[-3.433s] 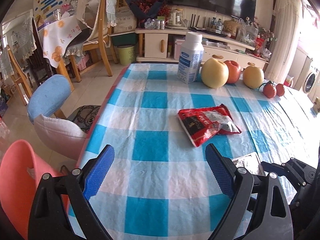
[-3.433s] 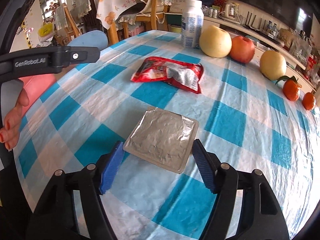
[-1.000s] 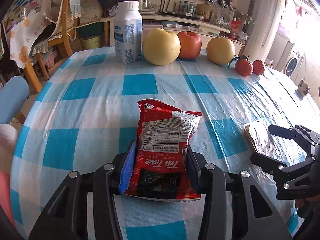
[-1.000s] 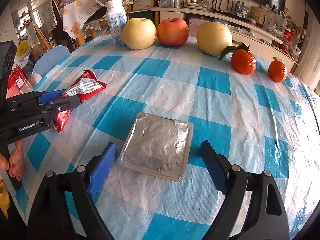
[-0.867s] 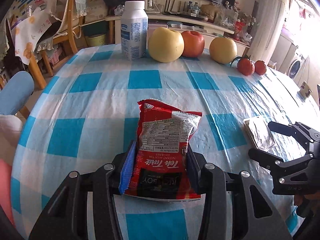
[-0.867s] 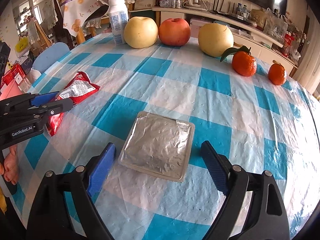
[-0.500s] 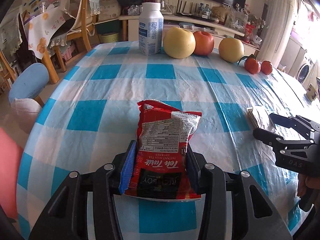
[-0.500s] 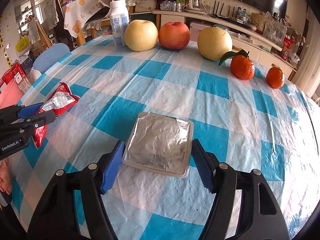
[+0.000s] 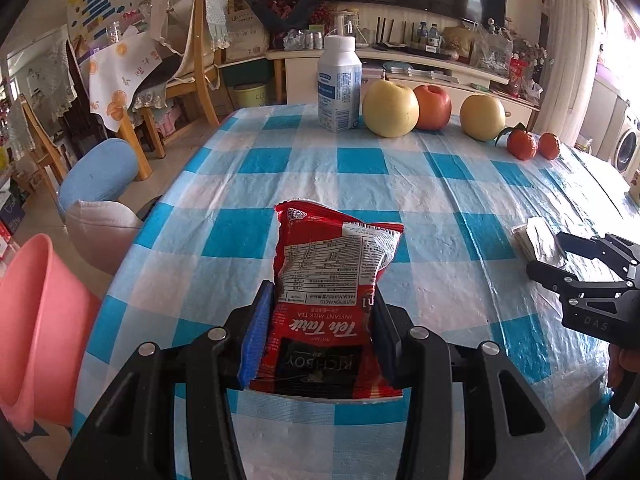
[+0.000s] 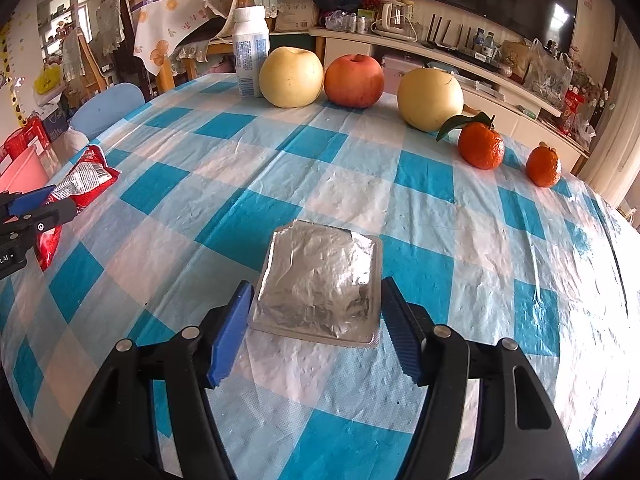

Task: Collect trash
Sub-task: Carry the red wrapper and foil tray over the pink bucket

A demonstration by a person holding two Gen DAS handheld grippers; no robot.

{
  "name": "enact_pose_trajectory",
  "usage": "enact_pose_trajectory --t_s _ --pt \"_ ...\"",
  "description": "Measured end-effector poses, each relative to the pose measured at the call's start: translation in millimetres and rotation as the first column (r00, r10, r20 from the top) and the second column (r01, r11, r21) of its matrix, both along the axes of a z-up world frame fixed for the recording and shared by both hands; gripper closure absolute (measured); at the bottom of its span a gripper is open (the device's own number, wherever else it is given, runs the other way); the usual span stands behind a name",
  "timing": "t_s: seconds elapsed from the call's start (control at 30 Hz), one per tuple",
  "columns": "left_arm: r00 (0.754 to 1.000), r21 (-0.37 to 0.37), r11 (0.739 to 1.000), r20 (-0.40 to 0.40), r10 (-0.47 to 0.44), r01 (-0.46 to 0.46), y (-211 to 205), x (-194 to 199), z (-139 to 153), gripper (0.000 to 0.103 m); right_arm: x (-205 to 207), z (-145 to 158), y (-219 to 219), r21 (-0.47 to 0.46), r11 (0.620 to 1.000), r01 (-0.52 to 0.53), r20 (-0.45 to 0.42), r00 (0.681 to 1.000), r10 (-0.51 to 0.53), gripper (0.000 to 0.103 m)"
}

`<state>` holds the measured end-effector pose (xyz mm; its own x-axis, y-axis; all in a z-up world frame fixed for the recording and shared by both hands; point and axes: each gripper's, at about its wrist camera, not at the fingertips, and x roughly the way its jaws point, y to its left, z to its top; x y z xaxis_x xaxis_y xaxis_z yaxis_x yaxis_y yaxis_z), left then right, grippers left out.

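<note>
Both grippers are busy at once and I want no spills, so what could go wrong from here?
The right gripper is closing around the foil pack; its thin flat rim may slide out or crumple instead of lifting. The left gripper pinches only the lower end of the red snack bag, so the bag may flop or slip before it reaches the pink bin.

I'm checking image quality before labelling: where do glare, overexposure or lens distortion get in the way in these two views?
Left wrist view: window light blows out the right edge by the curtain; the tablecloth bows under the fisheye. Right wrist view: the foil-lidded tray shines with bright patches, the tablecloth has a whitish sheen, and black vignette fills the corners.
</note>
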<state>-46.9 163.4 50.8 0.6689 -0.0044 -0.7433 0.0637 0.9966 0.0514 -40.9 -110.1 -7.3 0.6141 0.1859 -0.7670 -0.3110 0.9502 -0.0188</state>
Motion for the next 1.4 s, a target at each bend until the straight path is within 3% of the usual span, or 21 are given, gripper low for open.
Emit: enact_pose_trajectory --t_s 0.93,1.4 --pt "0.995 0.001 0.999 0.098 0.035 -0.036 43 -20 35 0.056 -50 15 55 -0.019 0.999 -0.041 0.027 0.999 0.042 0.038" --pt "0.985 -0.024 0.997 0.152 0.078 -0.075 76 -25 57 0.056 -63 36 88 0.001 0.998 -0.066 0.069 0.995 0.066 0.038"
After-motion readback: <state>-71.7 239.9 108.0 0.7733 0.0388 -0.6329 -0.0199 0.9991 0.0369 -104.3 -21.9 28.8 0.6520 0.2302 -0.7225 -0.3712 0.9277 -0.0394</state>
